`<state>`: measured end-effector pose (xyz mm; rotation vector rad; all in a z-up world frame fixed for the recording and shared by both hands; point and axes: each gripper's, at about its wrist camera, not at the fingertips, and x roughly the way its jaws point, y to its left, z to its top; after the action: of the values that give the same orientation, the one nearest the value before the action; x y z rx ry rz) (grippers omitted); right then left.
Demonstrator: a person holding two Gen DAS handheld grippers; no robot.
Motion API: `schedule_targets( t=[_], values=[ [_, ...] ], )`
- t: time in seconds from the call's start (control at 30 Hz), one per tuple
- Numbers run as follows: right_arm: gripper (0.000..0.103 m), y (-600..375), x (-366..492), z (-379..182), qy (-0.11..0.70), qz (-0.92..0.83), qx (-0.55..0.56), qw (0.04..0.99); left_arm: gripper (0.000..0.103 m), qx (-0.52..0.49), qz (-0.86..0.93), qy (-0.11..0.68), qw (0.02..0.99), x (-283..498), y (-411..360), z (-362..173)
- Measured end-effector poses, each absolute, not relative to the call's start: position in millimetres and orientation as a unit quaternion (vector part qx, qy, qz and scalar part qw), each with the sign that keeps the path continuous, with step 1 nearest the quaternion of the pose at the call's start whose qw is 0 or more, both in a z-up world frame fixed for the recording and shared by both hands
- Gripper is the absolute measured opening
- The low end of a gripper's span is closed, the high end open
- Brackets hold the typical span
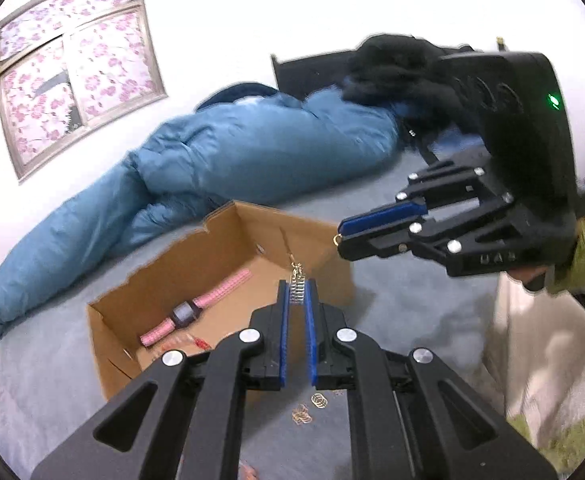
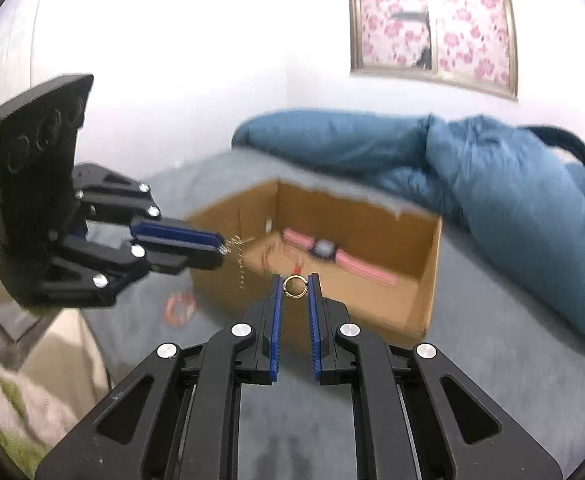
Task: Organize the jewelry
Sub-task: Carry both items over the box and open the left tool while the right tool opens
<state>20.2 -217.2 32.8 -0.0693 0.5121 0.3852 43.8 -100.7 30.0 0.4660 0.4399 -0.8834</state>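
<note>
My left gripper (image 1: 297, 286) is shut on a silver chain (image 1: 297, 294) with a gold clasp, held above the near edge of an open cardboard box (image 1: 172, 276). In the right wrist view the chain (image 2: 239, 258) dangles from the left gripper (image 2: 219, 248). My right gripper (image 2: 295, 280) is shut on a small gold ring (image 2: 295, 286), held above the box's near wall (image 2: 372, 312); it shows in the left wrist view (image 1: 339, 240) too. A pink-strapped watch (image 1: 194, 312) lies in the box beside small red pieces (image 1: 202, 344).
Gold rings (image 1: 310, 408) lie on the grey bed cover (image 1: 52, 360) in front of the box. An orange-red bracelet (image 2: 179, 310) lies left of the box. A blue duvet (image 1: 212, 160) is bunched behind the box. A window (image 2: 432, 24) is on the white wall.
</note>
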Motion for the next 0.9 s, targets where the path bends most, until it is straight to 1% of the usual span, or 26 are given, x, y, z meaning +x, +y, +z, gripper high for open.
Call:
schedule_targets(
  t=[0.1,0.23,0.47,0.67,0.73,0.77,0.8,0.9],
  values=[
    [0.010,-217.1,40.7,36.7,0.242,0.168,-0.040,0.955,0.007,0.216,-0.404,0.208,0.865,66.2,-105.4,38.5],
    [0.010,-220.8,75.0,26.8,0.268,0.119,-0.025,0.956,0.007,0.219,-0.378,0.232,0.869,104.2,-116.7,32.3],
    [0.010,-229.9,123.7,1.8,0.318,0.056,-0.012,0.946,0.007,0.196,-0.340,0.310,0.866,167.1,-138.7,8.7],
    [0.011,-240.4,147.2,-9.7,0.342,0.045,0.008,0.938,0.008,0.194,-0.326,0.340,0.861,181.3,-148.8,-9.7],
    [0.015,-242.5,148.8,-12.3,0.347,0.039,0.008,0.937,0.008,0.195,-0.324,0.344,0.859,182.0,-150.3,-13.0],
    [0.016,-241.5,143.5,-11.5,0.347,0.038,0.009,0.937,0.009,0.196,-0.320,0.346,0.860,182.3,-150.7,-14.5],
    [0.020,-242.4,143.0,-12.1,0.348,0.037,0.010,0.937,0.011,0.195,-0.318,0.347,0.860,183.4,-150.8,-14.6],
    [0.026,-243.8,141.2,-11.5,0.342,0.036,0.009,0.939,0.022,0.192,-0.312,0.343,0.865,182.1,-148.4,-12.7]
  ],
)
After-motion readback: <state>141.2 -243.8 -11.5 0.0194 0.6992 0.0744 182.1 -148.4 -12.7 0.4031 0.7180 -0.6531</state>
